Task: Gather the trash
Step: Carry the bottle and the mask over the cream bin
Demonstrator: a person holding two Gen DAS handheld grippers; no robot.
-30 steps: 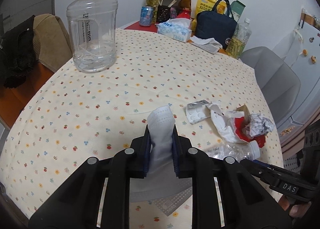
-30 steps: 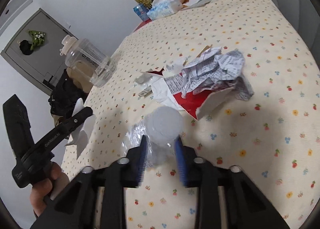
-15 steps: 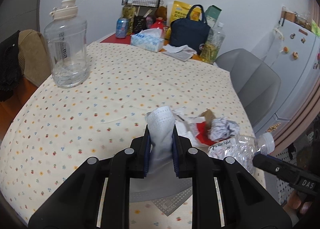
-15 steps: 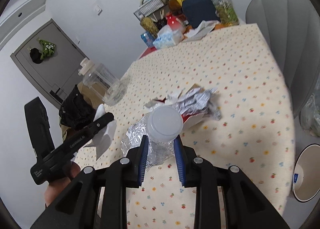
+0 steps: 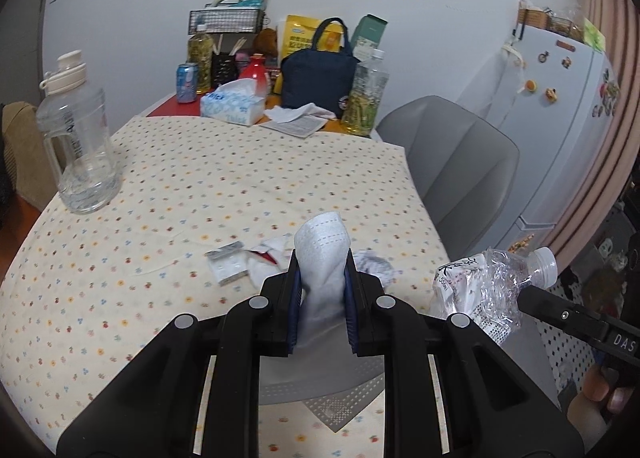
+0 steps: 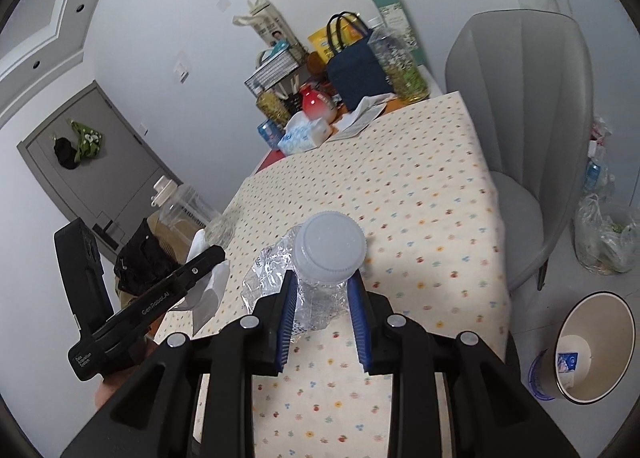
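The table (image 5: 200, 186), under a dotted cloth, carries a jug (image 5: 76, 138) at its left and a small heap of trash (image 5: 256, 262) near the front edge. On the floor to the right stands a bin (image 6: 592, 346), tilted open toward the camera. The right gripper (image 6: 322, 290) holds a crushed bottle (image 6: 316, 278) above the table's edge, its fingers clamped on the neck just below the cap, which juts out past the tips. The left gripper (image 5: 322, 286) has its fingers pressed on a face mask (image 5: 322, 258), whose folded end rises above the tips while the rest hangs back beneath them.
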